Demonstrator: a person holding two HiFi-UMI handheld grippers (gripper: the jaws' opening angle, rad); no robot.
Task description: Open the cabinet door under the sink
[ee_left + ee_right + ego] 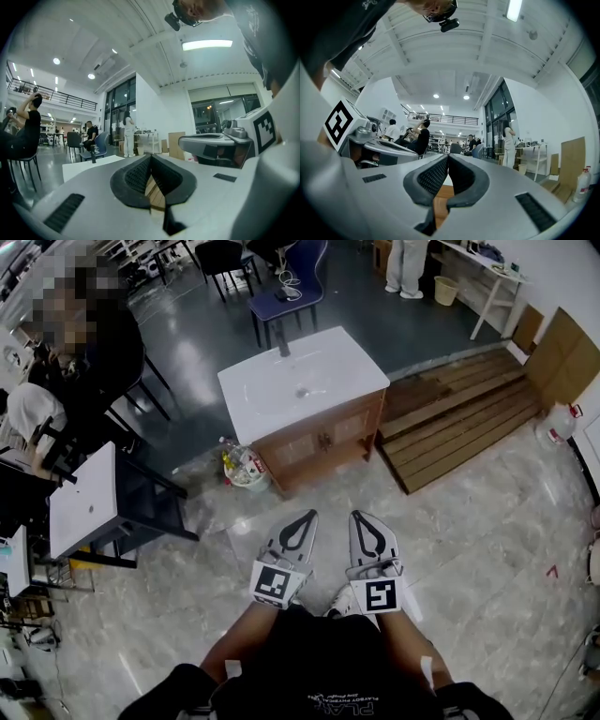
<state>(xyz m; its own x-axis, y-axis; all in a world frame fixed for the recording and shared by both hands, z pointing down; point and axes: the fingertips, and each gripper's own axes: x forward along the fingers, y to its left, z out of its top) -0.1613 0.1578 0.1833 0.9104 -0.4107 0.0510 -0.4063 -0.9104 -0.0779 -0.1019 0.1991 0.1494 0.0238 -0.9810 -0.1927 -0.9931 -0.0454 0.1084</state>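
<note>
The sink cabinet [323, 442] stands ahead in the head view, with brown wooden doors under a white basin top [300, 381] and a dark faucet [282, 341]. My left gripper [302, 518] and right gripper [361, 517] are held side by side, short of the cabinet front and pointing at it. Both are shut with nothing between the jaws. In the left gripper view, the left gripper [151, 157] has its tips together, and brown wood [154, 194] shows through the gap behind them. The right gripper [448, 157] looks the same in its own view.
A small bucket of clutter [244, 468] sits on the floor at the cabinet's left corner. A slatted wooden platform [459, 413] lies to its right, with a white jug [560, 423] beyond. A dark table [89, 498] and a seated person [66, 362] are at the left.
</note>
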